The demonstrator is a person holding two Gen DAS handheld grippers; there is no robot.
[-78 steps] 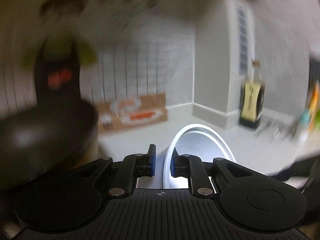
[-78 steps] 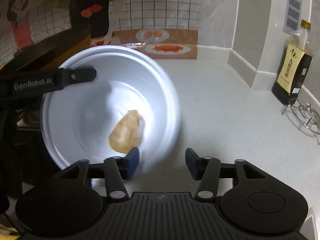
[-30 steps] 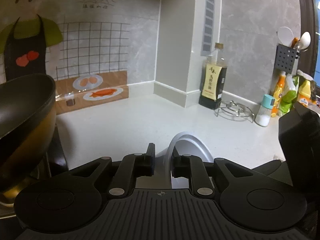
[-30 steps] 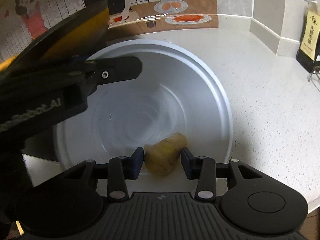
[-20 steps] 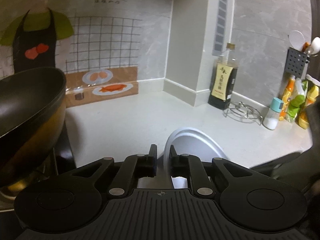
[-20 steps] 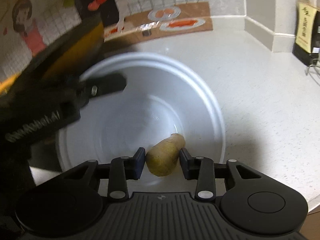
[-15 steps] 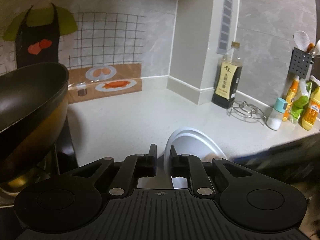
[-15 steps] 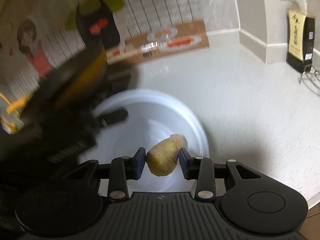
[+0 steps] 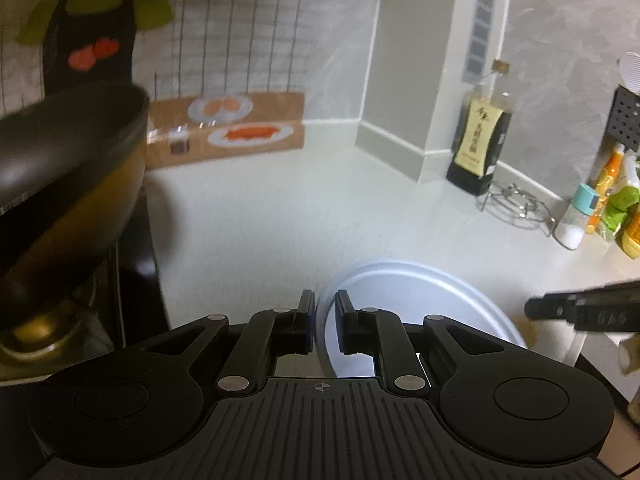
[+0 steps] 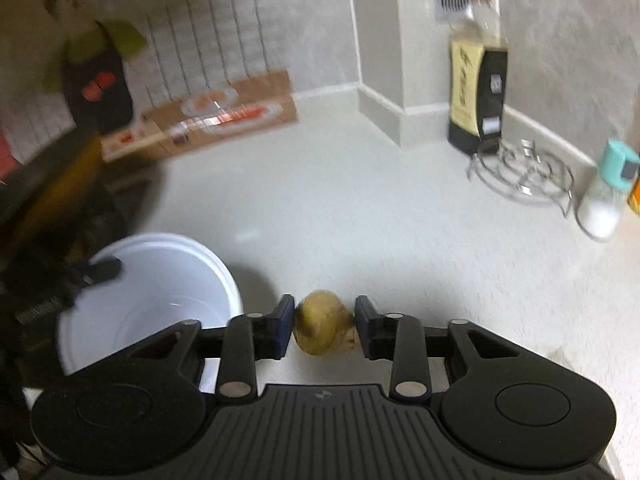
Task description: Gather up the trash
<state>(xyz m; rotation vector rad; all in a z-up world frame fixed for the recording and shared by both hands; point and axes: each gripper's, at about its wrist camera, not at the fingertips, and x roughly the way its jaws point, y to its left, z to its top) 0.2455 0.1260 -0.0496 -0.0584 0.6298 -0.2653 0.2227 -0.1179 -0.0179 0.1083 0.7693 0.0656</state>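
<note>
My right gripper point(image 10: 325, 328) is shut on a yellowish-brown lump of food scrap point(image 10: 322, 326) and holds it above the white counter, to the right of a white bowl point(image 10: 160, 300). My left gripper point(image 9: 323, 320) is shut on the rim of that white bowl point(image 9: 420, 304), which looks empty. The left gripper's finger shows in the right wrist view point(image 10: 100, 270) on the bowl's left rim. One finger of the right gripper shows at the right edge of the left wrist view point(image 9: 584, 312).
A dark wok point(image 9: 68, 184) sits on a stove at the left. A dark sauce bottle point(image 9: 480, 144), a wire trivet point(image 9: 516, 204), a salt shaker point(image 9: 576, 216) and condiment bottles point(image 9: 620, 204) stand along the right wall. White counter point(image 9: 300, 208) lies ahead.
My right gripper closed on the food scrap in the bowl, lifted it out and moved right, away from the bowl. My left gripper kept hold of the bowl's rim.
</note>
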